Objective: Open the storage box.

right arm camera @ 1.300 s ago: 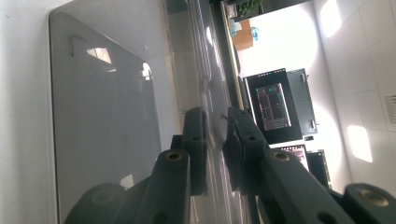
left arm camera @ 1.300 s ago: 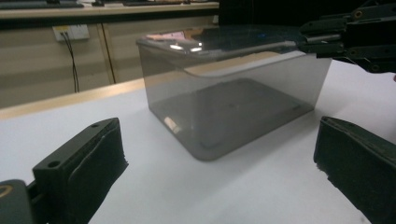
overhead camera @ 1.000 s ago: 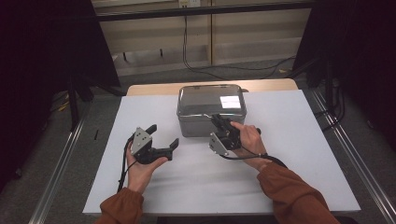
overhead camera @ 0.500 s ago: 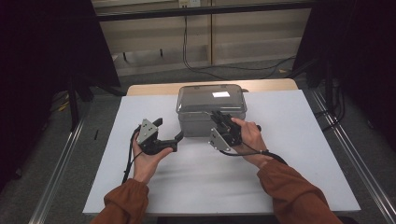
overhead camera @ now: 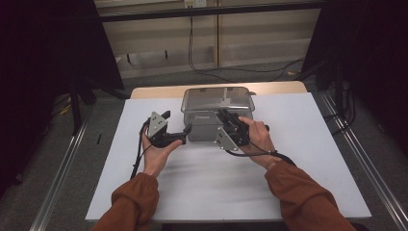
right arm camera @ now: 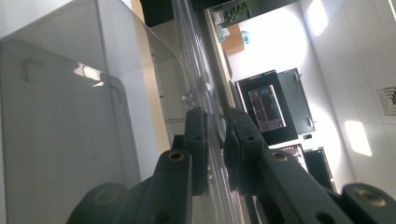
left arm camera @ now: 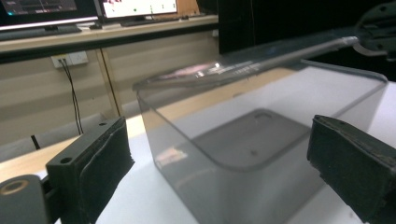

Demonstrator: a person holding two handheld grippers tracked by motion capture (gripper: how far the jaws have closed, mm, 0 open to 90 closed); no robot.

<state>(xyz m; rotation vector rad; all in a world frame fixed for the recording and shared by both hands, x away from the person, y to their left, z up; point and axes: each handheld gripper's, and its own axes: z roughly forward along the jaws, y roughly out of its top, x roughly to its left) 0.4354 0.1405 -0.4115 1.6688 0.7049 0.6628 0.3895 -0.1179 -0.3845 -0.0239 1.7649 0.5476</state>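
A clear grey plastic box (overhead camera: 204, 130) with a lid (overhead camera: 217, 97) stands at the far middle of the white table (overhead camera: 216, 187). My left gripper (overhead camera: 177, 122) is open just left of the box's front corner. In the left gripper view the box (left arm camera: 261, 116) lies between the wide pads (left arm camera: 102, 163) without touching them; these jaws have just been closing a little. My right gripper (overhead camera: 224, 114) is at the box's front right. Seen in the right gripper view, the right gripper (right arm camera: 215, 135) is shut on the lid's thin edge (right arm camera: 196, 56) above the box wall (right arm camera: 70, 116).
Metal rails (overhead camera: 62, 173) run along both sides of the table. Cables (overhead camera: 207, 67) lie on the floor behind it, below a wooden wall panel. A strip of wooden tabletop (overhead camera: 154, 91) shows behind the white sheet. Monitors (left arm camera: 135, 7) stand on a far desk.
My left hand has moved right and forward, up to the box's left front corner. The right hand and the box have stayed put.
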